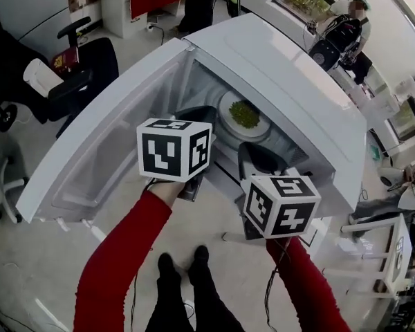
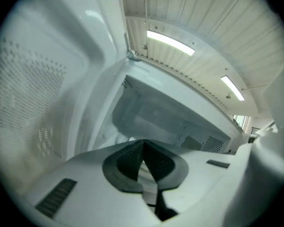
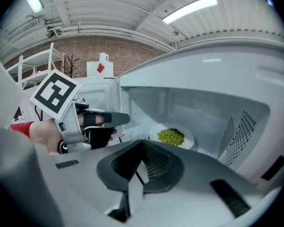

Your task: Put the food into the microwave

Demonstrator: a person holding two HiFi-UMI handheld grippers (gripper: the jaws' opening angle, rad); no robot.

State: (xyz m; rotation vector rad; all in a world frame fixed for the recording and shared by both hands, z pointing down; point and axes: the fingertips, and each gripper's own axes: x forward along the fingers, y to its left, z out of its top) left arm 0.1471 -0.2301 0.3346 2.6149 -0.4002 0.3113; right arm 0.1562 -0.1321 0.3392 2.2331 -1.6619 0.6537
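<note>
The white microwave [image 1: 283,88] fills the middle of the head view. Its long side runs from the upper left to the lower right. Its open mouth faces the lower left, toward the person. The door [image 1: 104,151] is swung wide open to the left.

A round white plate [image 1: 228,126] lies flat on the floor of the microwave, deep inside. The plate is round, so it has no long side. A small heap of green food [image 1: 244,113] sits on the middle of the plate.

The left gripper [image 2: 143,149] points into the mouth of the microwave, on the door side. Its jaws are pressed together and there is nothing between them. In the head view its tip is just left of the plate. The right gripper view shows it apart from the plate.

The right gripper [image 3: 142,151] also points into the microwave, straight at the plate. Its jaws are closed too, with nothing in them. The plate is a little way past its tip and not touching it.

Each gripper has a cube [image 1: 174,158] with black and white squares. Red sleeves [image 1: 121,261] come up from the bottom of the head view. Black shoes [image 1: 183,260] stand on the floor between them.

A black chair [image 1: 90,68] is in the upper left. Another person [image 1: 346,30] is in the upper right.
</note>
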